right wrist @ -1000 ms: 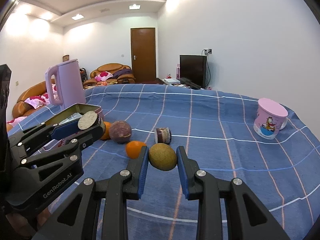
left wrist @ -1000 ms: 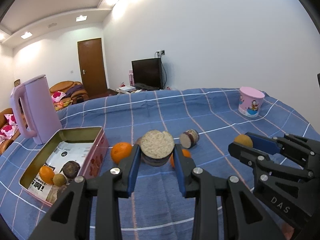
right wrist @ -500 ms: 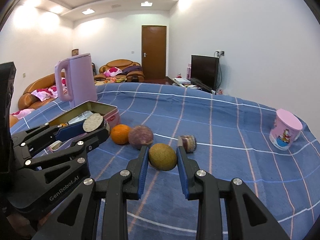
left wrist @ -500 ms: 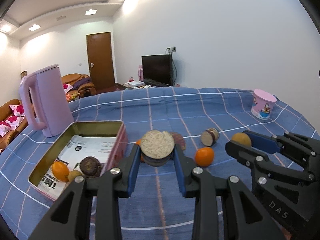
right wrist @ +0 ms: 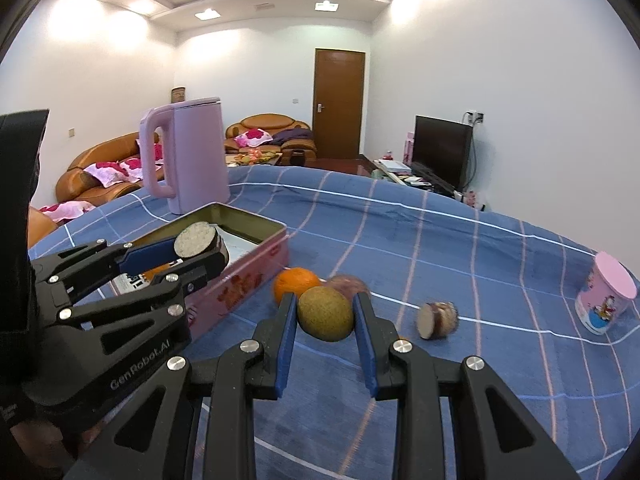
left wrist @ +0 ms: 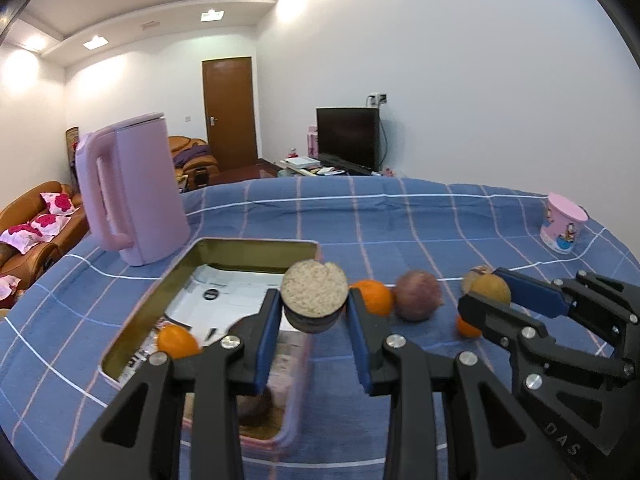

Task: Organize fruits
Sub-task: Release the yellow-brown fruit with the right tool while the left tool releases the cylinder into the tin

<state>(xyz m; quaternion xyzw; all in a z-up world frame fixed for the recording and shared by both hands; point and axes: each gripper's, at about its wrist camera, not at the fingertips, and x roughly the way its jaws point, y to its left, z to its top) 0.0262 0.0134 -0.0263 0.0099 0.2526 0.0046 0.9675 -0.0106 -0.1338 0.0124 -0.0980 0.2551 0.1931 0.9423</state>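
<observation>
My left gripper [left wrist: 314, 312] is shut on a halved dark fruit with a pale cut face [left wrist: 314, 290], held over the near right corner of the open pink tin box [left wrist: 256, 246]. In the right wrist view that same gripper [right wrist: 200, 246] sits at the left with the halved fruit [right wrist: 196, 239]. My right gripper [right wrist: 325, 316] is shut on a greenish-brown round fruit [right wrist: 326, 313], which hangs above the blue cloth beside the pink tin box [right wrist: 256, 276]. On the cloth lie an orange [right wrist: 294, 282], a purple fruit [left wrist: 418, 296] and another halved fruit [right wrist: 436, 319].
A pink kettle [left wrist: 132, 192] stands behind the box. A pink cartoon cup [right wrist: 606, 304] stands at the far right. Inside the box an orange [left wrist: 176, 340] lies on printed paper. A small orange [left wrist: 466, 326] lies under the right gripper. Sofas, a door and a TV are beyond.
Both grippers have carried their fruits leftward toward the tin box; the left one has gone from beside the box to over its near corner. The loose fruits have not moved.
</observation>
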